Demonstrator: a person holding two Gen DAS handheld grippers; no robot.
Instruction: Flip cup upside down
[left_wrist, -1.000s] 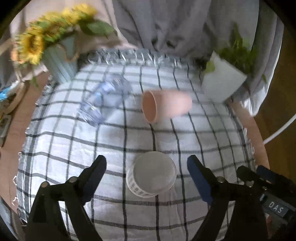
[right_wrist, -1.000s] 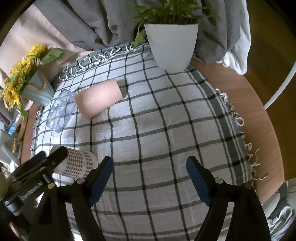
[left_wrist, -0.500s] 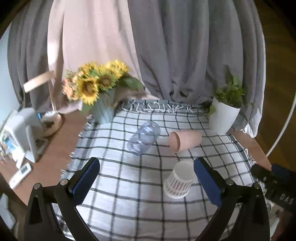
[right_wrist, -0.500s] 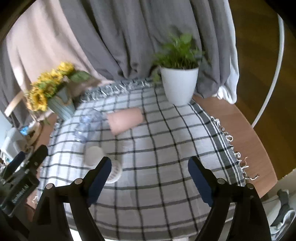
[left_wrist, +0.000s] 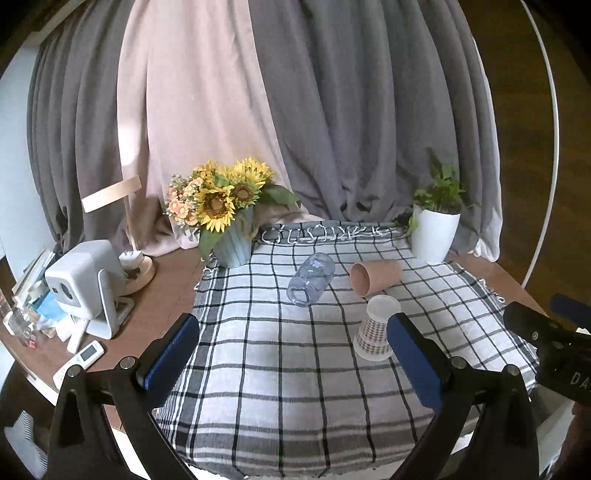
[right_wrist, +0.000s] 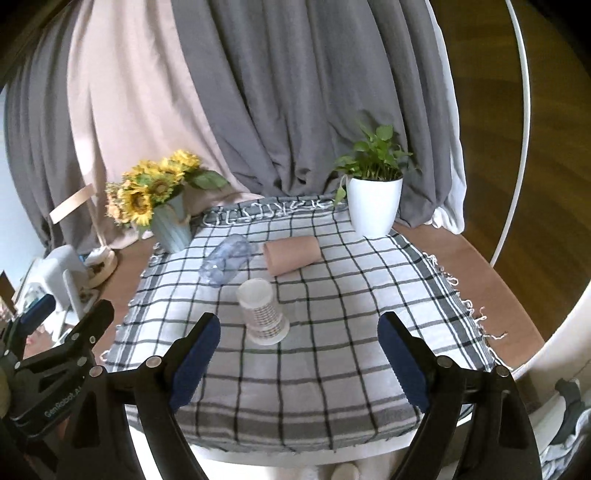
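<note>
Paper cup sitting mouth-down on the checked cloth

Left wrist: left gripper (left_wrist: 291, 350) hanging wide open, white checkered paper cup (left_wrist: 375, 328) standing inverted near its right finger. Right wrist: right gripper (right_wrist: 299, 350) also gaping empty, cup (right_wrist: 262, 312) resting just ahead.

Both tools, left tool (left_wrist: 288, 350) and right tool (right_wrist: 299, 349), have been drawn back and raised from the checked cup (left_wrist: 375, 326) (jaws spread), widening the views.
</note>
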